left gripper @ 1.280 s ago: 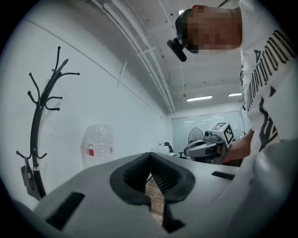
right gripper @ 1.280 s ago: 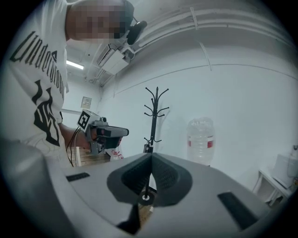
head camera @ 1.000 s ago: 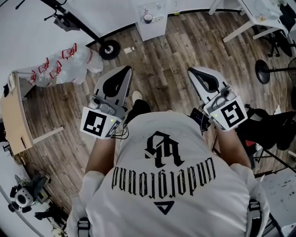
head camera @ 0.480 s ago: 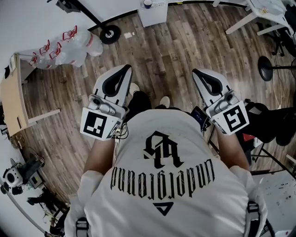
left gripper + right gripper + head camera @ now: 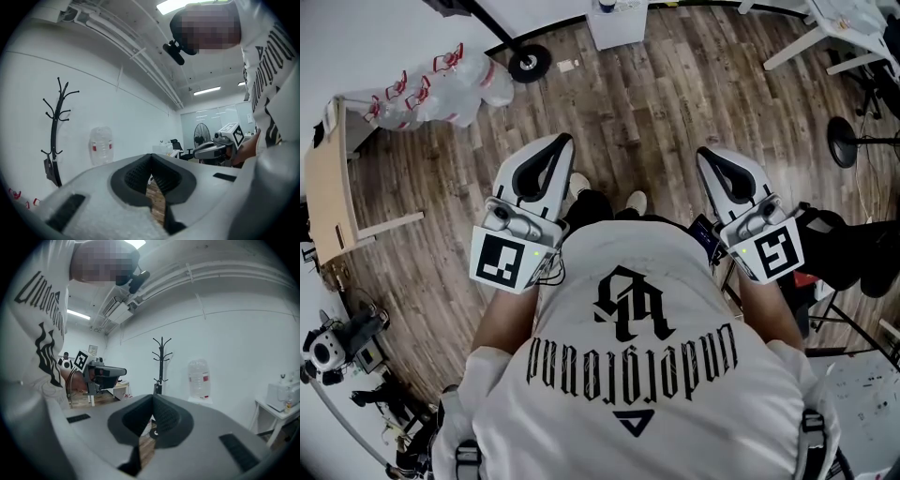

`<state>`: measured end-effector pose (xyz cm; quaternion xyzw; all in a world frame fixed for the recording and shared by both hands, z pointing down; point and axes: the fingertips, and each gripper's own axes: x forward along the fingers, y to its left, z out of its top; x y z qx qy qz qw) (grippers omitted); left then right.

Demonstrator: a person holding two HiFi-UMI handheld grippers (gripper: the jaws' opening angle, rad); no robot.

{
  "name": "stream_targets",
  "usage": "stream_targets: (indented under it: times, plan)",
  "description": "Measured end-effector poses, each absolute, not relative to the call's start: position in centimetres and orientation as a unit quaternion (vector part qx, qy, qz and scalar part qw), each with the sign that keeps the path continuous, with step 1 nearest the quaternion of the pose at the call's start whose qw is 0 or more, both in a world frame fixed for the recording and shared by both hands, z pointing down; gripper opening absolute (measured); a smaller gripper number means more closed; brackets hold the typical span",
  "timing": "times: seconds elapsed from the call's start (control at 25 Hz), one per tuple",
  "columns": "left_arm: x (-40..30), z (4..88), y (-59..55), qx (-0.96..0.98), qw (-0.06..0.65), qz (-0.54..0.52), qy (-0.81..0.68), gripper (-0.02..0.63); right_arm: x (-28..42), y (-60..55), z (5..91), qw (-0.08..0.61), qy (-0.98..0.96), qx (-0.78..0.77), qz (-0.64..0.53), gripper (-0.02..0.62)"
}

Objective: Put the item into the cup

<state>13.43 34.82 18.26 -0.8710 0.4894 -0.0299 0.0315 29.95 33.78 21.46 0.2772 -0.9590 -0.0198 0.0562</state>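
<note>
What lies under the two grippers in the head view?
Wooden floor lies below the left gripper and right gripper, both shut; the person's shoes show between them. The shirt covers the floor nearer the body.

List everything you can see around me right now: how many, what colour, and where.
floor: one, brown wood planks, all around
water bottles: at least three, clear with red parts, upper left in the head view
coat rack: one, black, by the white wall
fan: one, black, far end of the room
wooden furniture: one, light wood, left edge
cabinet: one, white, top middle
stand base: one, black, round, beside the bottles
cup or item: none in view
T-shirt: one, white with black print, on the person
left gripper: one, white and black, shut, empty
right gripper: one, white and black, shut, empty
</note>
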Motion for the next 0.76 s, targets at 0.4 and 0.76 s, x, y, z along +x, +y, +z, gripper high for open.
stream_targets:
  times: [0.4, 0.76]
  plan:
    - [13.77, 18.18, 35.2, -0.87, 0.034, -0.033, 0.49, 0.006, 30.19, 34.18, 21.64, 0.061, -0.958, 0.278, -0.026, 0.005]
    - [14.07, 18.83, 35.16, -0.872, 0.02, -0.034, 0.488, 0.006, 30.07, 34.18, 21.77, 0.057, -0.96, 0.275, -0.026, 0.005]
